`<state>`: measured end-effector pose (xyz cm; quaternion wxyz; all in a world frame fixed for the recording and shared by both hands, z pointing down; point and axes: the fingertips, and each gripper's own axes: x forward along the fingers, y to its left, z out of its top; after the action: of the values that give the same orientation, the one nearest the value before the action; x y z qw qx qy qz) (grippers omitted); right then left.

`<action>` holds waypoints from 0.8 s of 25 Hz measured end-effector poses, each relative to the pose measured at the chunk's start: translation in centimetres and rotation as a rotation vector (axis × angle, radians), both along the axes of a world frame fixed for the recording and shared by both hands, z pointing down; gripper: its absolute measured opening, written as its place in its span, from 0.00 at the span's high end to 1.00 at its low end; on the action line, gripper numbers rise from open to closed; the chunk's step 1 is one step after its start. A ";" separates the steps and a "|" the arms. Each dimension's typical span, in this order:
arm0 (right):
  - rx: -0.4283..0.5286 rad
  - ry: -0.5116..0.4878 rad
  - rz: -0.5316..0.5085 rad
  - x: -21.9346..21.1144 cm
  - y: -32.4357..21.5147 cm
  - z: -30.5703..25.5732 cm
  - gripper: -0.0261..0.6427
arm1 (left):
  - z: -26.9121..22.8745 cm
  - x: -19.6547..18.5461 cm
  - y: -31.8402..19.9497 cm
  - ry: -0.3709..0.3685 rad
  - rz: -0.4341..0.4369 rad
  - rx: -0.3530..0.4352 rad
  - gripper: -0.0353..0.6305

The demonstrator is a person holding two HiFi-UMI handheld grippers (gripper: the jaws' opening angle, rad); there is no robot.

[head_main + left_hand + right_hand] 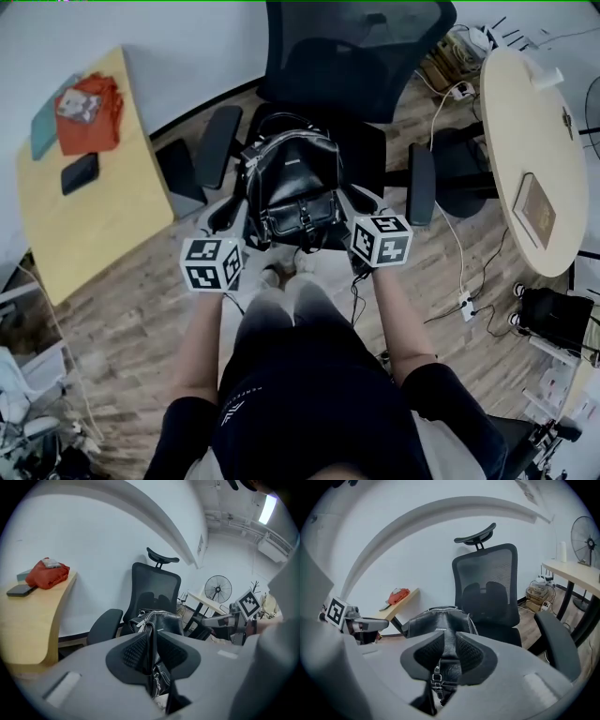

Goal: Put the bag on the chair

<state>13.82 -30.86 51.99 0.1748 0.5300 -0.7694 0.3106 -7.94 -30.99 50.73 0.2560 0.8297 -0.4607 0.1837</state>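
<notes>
The left tool [153, 651] and right tool [446, 656] are each clenched on one side of the bag [292, 183], which stands upright between them. The chair [356, 56] is straight ahead. The bag is at the seat's [373, 150] front edge, and I cannot tell whether it rests there.

A black mesh office chair [356, 56] stands on a wood-plank floor [122, 309], its back towards a plain white wall [183, 52]. Left of the chair, a pale wooden desk [103, 225] carries a red cloth [89, 117] and a dark phone [80, 173]. Right of the chair, a rounded desk [520, 112] holds a brown book [534, 211], and a white power strip [464, 302] lies on the floor. Further right of the chair stands a fan [218, 588], and a lit ceiling lamp [268, 508] glows high above it.
</notes>
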 end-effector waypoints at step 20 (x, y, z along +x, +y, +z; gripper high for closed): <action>-0.013 0.040 0.032 -0.4 5.0 -3.4 0.96 | -3.7 -0.8 3.6 -0.015 0.008 0.000 0.92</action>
<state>13.46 -25.85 48.64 0.1884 0.5473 -0.7551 0.3077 -8.71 -27.38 47.05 0.2517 0.8303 -0.4593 0.1908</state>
